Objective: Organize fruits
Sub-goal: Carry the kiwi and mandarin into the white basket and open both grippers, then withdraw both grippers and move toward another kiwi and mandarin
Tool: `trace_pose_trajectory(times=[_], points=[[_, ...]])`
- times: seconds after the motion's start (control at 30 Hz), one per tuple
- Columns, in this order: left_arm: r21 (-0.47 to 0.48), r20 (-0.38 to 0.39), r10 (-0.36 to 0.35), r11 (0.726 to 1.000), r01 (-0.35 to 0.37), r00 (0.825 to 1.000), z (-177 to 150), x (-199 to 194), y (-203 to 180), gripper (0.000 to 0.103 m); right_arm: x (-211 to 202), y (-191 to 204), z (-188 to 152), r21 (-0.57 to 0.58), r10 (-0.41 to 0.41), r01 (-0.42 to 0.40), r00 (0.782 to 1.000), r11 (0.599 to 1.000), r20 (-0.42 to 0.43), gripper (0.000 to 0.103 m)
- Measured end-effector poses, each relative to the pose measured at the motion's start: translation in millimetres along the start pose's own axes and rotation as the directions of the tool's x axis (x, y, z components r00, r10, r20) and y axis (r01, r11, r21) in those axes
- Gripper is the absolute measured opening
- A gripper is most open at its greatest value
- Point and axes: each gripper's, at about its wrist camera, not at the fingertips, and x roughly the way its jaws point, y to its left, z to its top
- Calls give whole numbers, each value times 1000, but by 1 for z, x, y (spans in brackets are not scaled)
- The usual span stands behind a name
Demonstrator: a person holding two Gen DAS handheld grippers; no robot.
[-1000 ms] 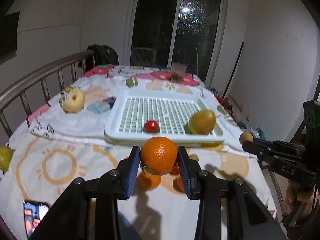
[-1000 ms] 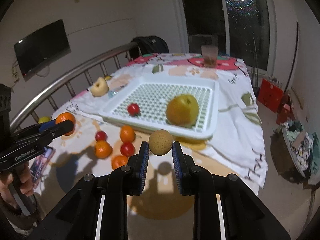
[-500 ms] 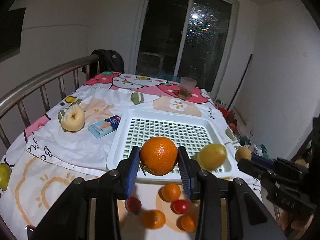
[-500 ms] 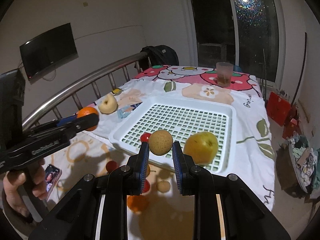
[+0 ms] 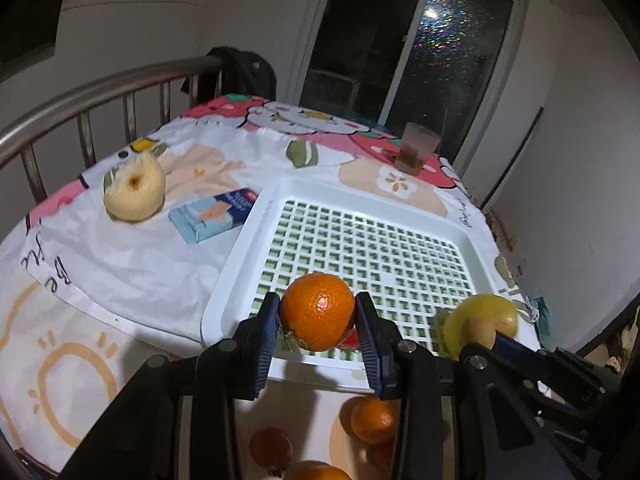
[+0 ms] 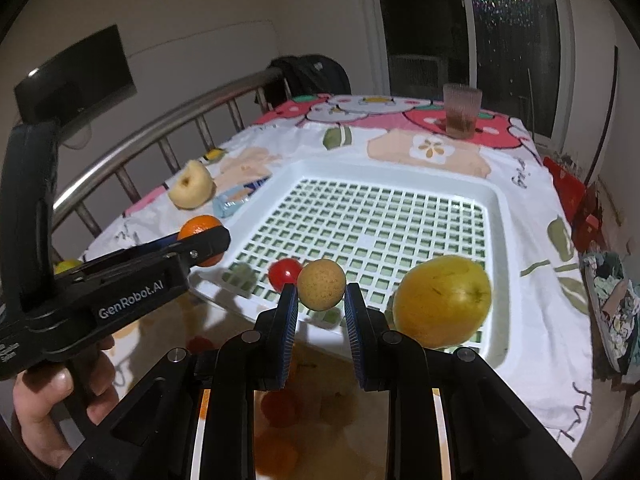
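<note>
Night-dark glass doors behind, a cartoon-print cloth over the desk [image 5: 120, 264], and I'm mid-delivery: my left hand-held gripper [image 5: 318, 320] is clenched on a bright, dimpled orange [image 5: 318, 316] hanging over the near rim of the white slotted tray [image 6: 505, 216], while my right hand-held gripper [image 6: 321, 300] is clamped on a small, tan, rough-skinned round fruit [image 6: 321, 285] over the tray's near edge. Next, I reckon, both need carrying a touch further over the grid and lowering before I let go, keeping clear of the big yellow pear-like fruit [image 6: 442, 300] and the little red tomato [image 6: 284, 274] already lying in there. More oranges [image 5: 374, 420] and small red fruits wait on the cloth just below my fingers.
</note>
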Motion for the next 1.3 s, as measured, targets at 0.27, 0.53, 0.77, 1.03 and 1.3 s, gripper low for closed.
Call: trace_pose_trajectory(times=[0.27,0.53,0.77,1.03,1.3], points=[[-18,-53,8,1000,-9,999,-9,28,12,40,39,1,-4,-2,-32,31,997,1000,-66,23],[6,-91,34,999,-33,995,-15,46,13,40,66,-3,-7,5,-70,71,991,997,-114,23],[35,-83,46,998,-43,995,-16,47,10,42,69,-4,-7,-8,-96,95,989,995,-111,31],[-9,91,4,1000,-3,996,-3,-10,17,98,25,-4,-5,27,-38,38,999,999,28,87],[13,261,-26,1000,23,965,7,-71,12,103,-50,-11,-2,72,-48,30,966,997,254,103]])
